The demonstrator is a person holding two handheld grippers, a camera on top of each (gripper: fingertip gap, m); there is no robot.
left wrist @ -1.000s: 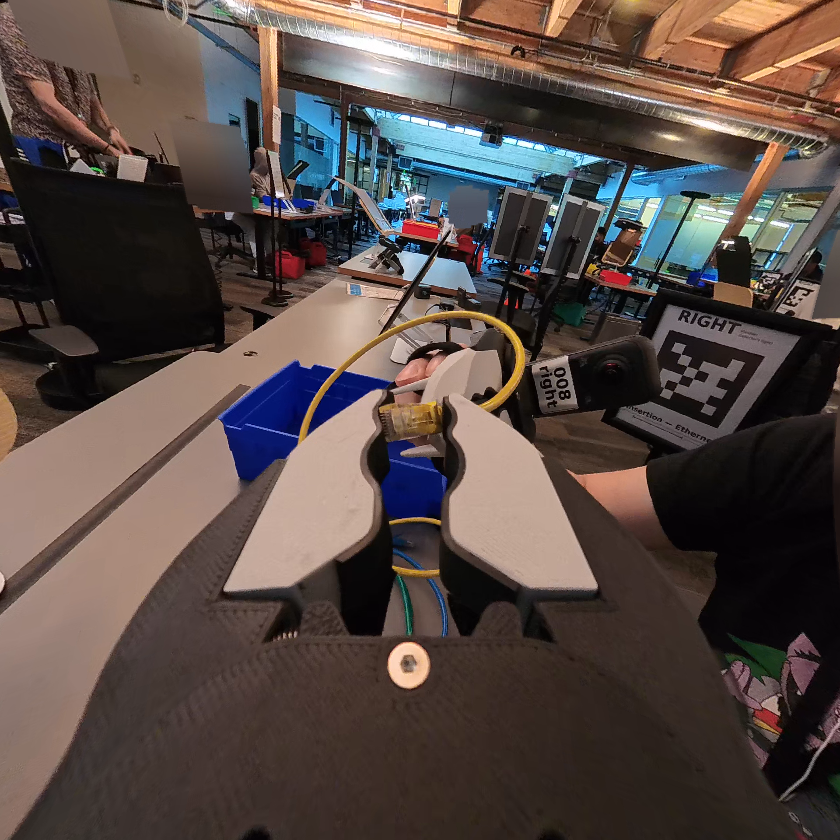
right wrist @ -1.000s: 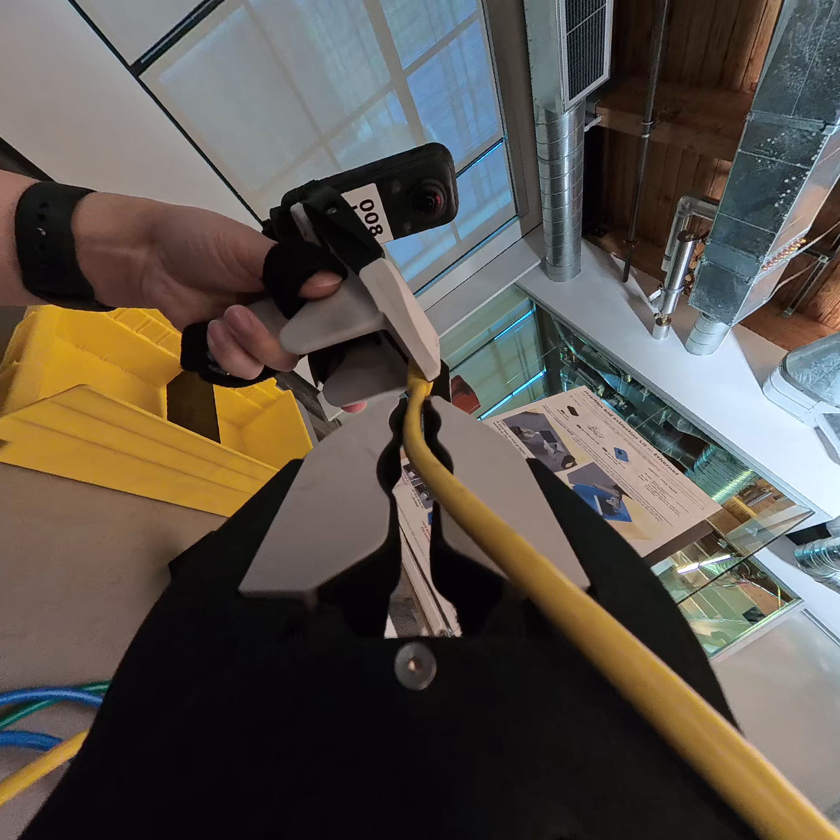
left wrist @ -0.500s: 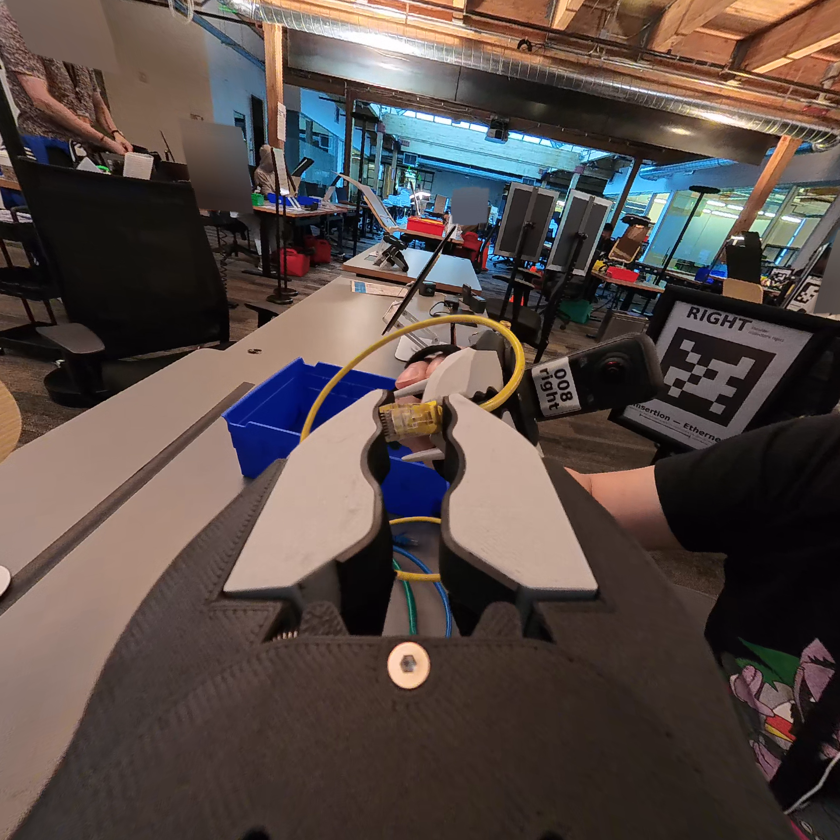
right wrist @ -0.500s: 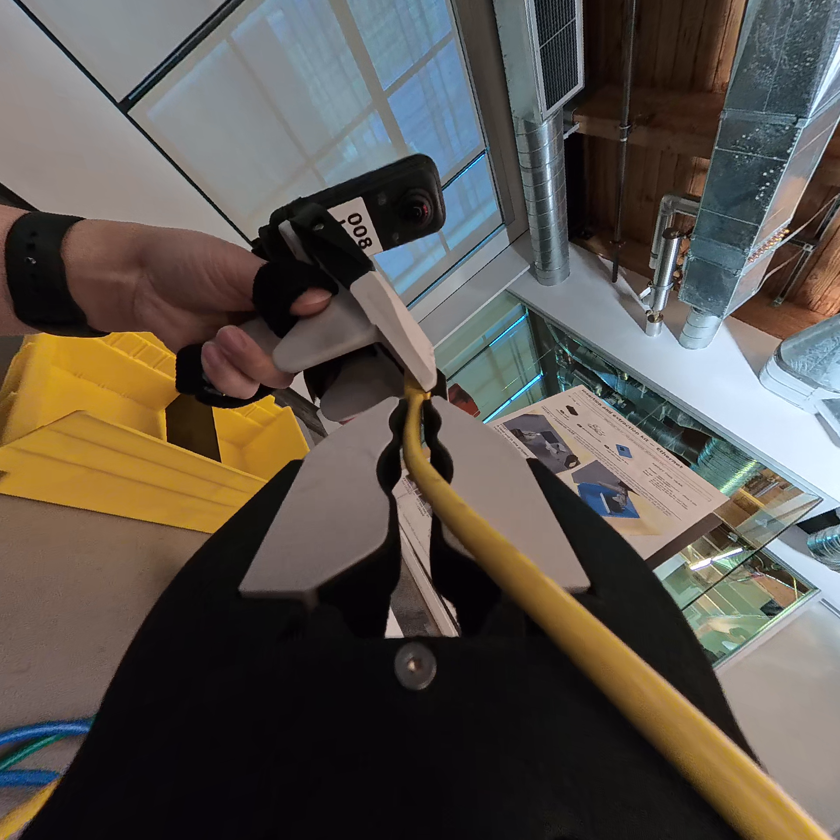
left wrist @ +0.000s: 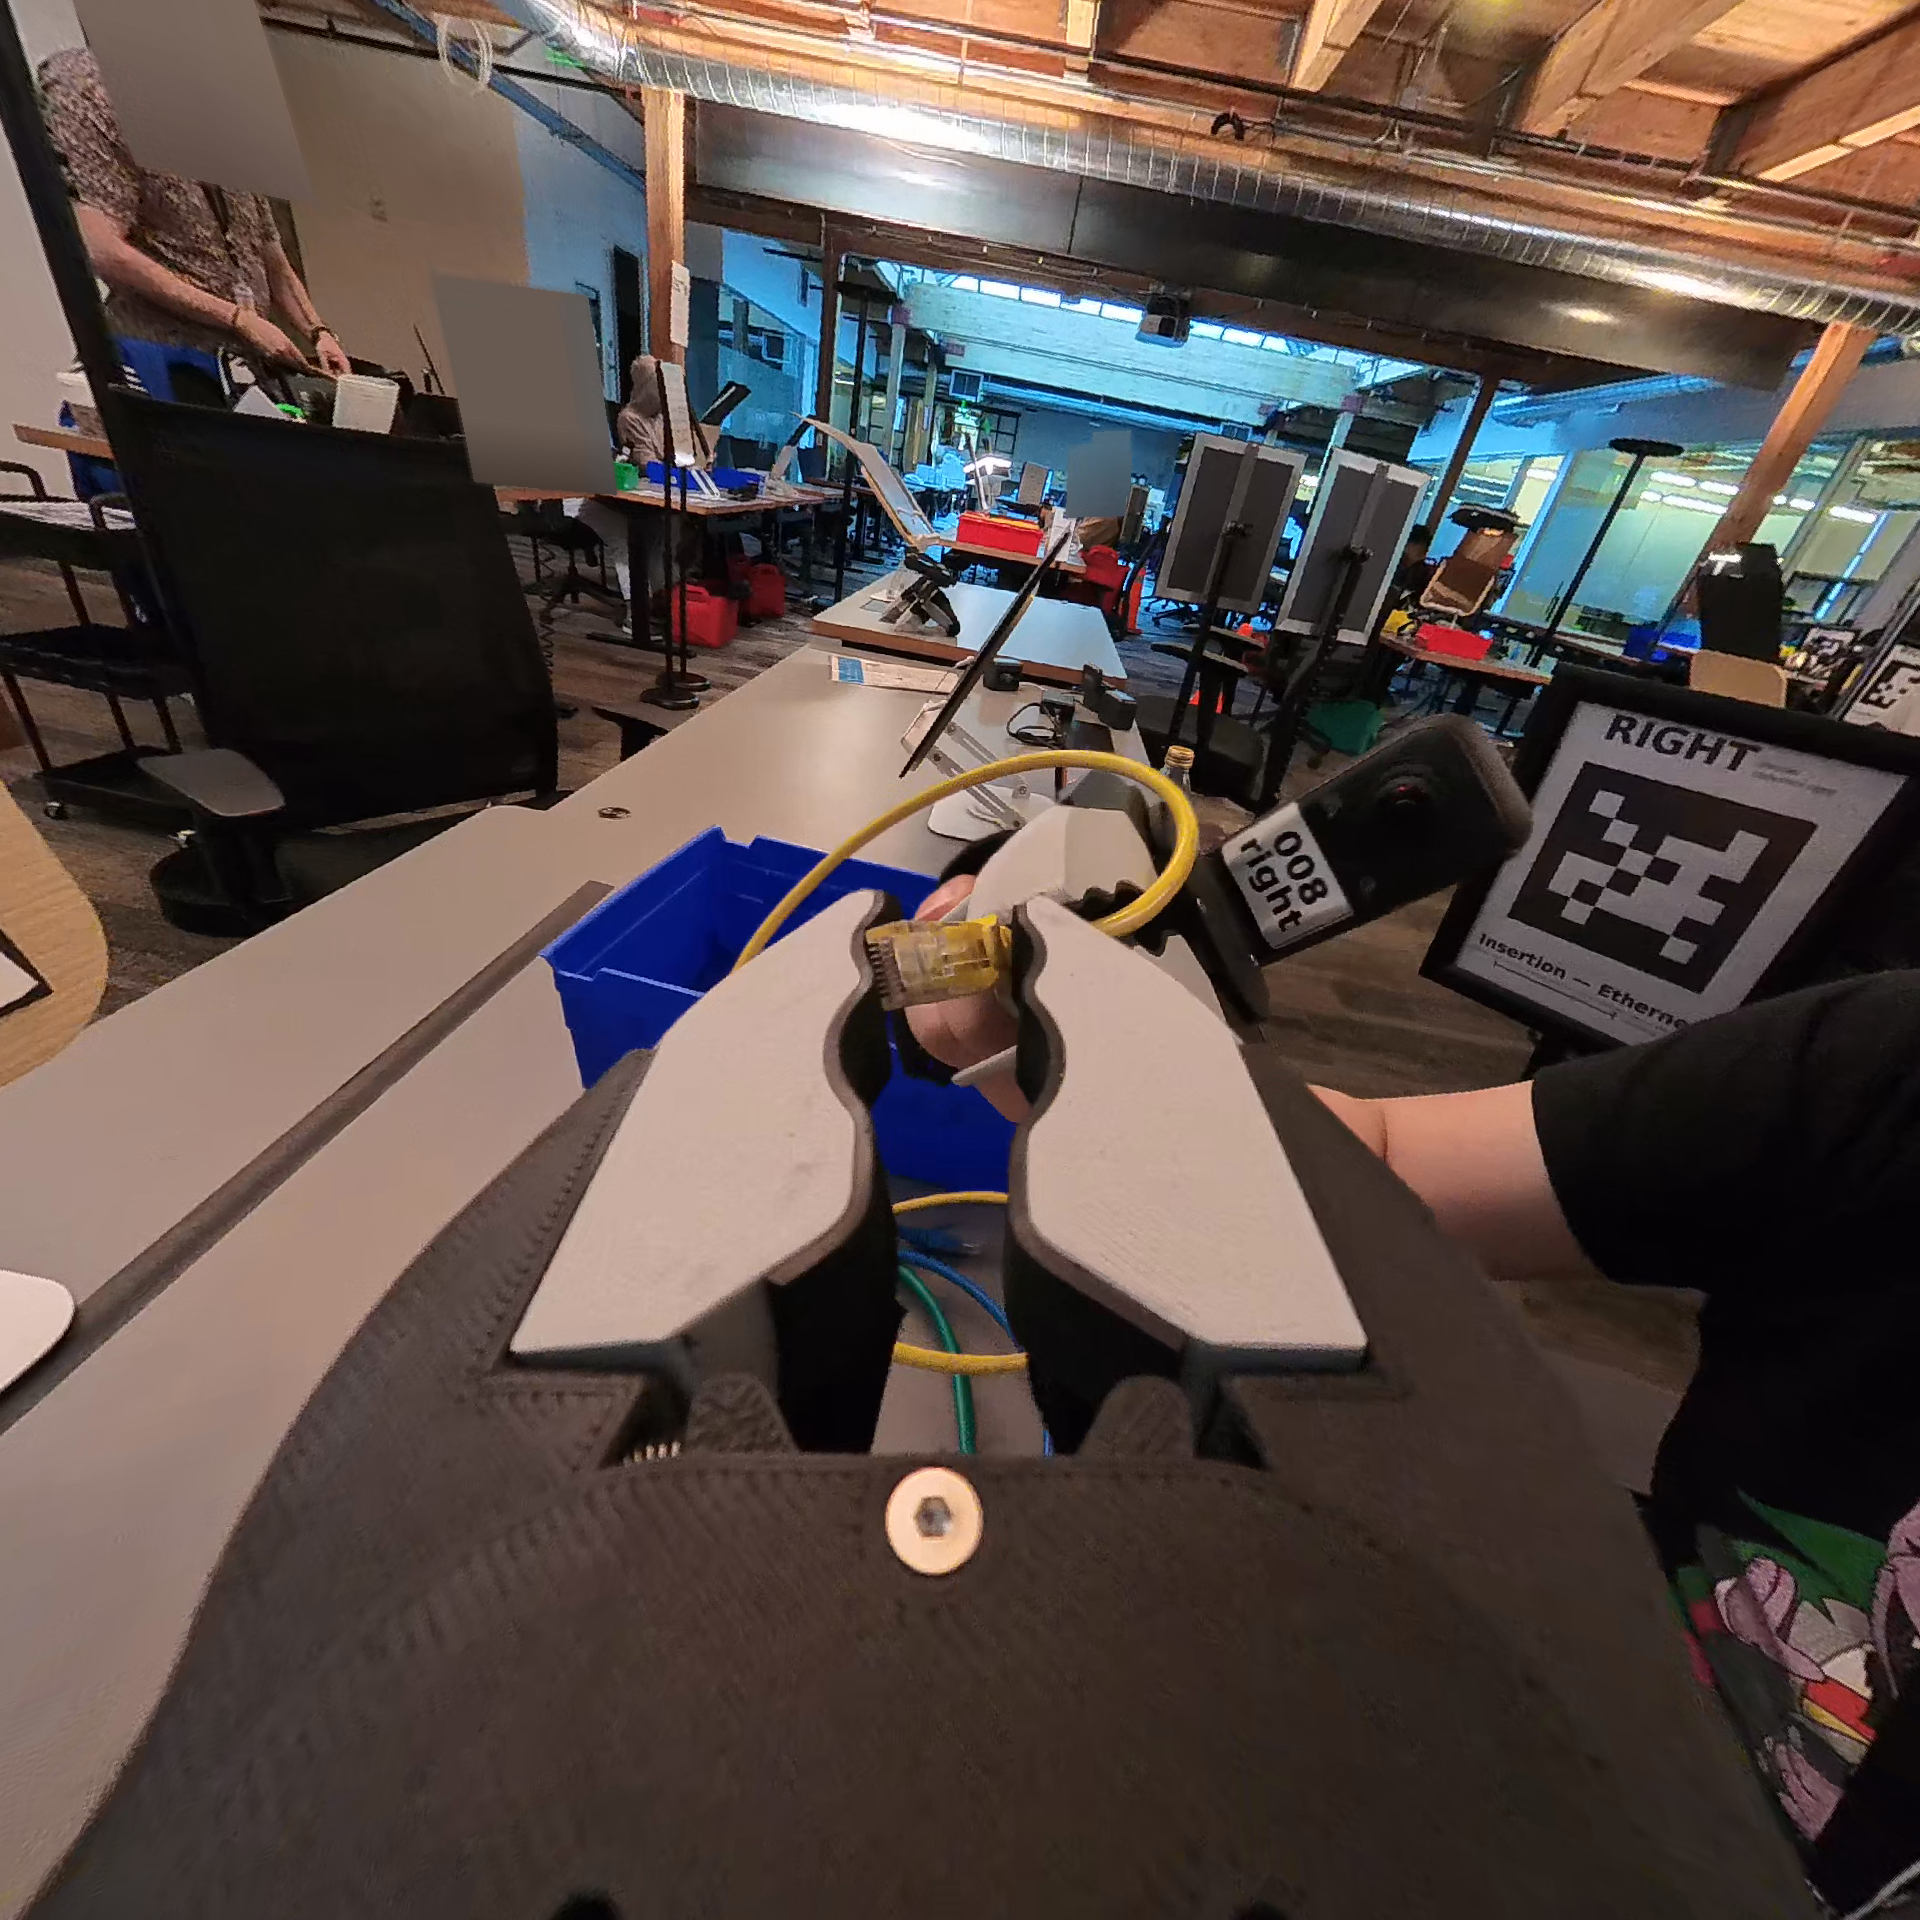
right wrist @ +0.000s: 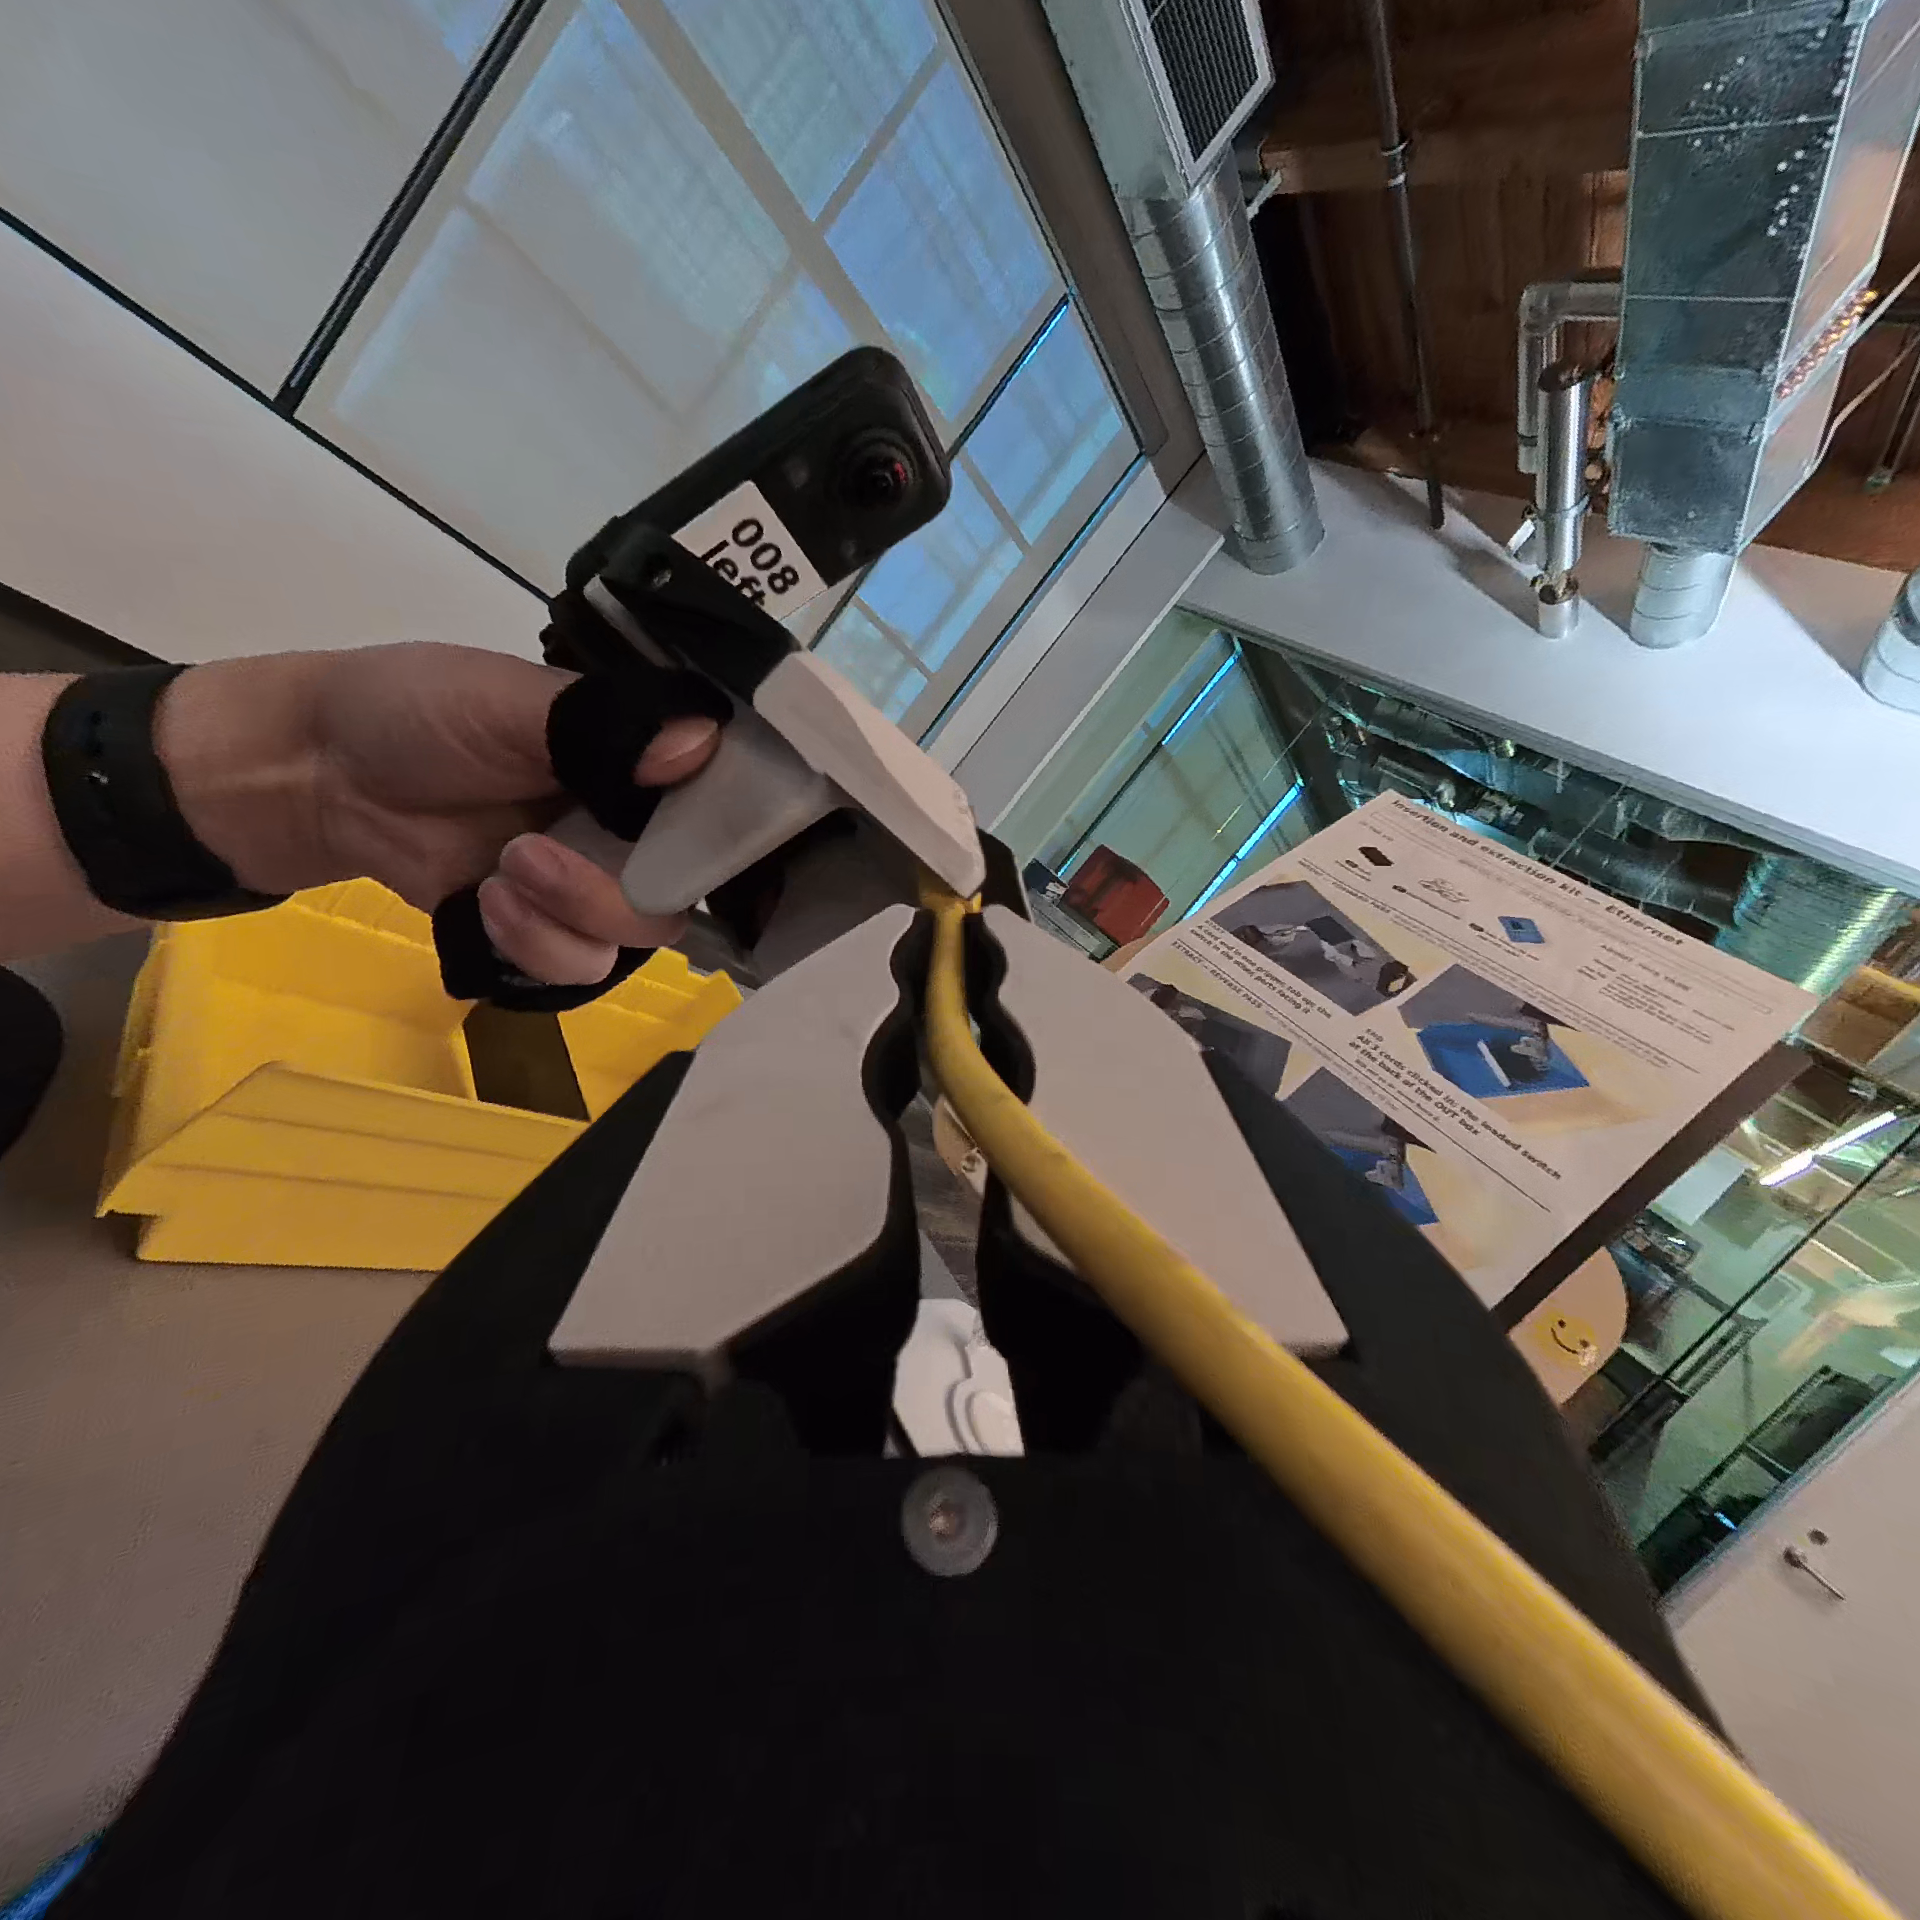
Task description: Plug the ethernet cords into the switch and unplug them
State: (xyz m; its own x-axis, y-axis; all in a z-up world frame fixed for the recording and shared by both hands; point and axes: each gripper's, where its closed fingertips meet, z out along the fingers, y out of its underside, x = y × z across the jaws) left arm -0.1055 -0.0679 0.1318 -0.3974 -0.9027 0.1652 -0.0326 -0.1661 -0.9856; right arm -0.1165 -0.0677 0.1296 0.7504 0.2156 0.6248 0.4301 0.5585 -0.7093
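I'm pinching the clear yellow-booted ethernet plug (left wrist: 935, 954) in my left gripper (left wrist: 940, 951); my right gripper (right wrist: 940, 935) is clamping its yellow cord (right wrist: 1195, 1268) just behind; no switch showing, so next I'm seeking its port.

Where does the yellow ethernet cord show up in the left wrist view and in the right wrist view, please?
Left wrist view: the yellow ethernet cord arcs over the blue bin; its clear plug sits between the left gripper tips at centre.
Right wrist view: the cord runs from lower right up through the right gripper.
Shared landmark: the two grippers meeting on the cord's end.
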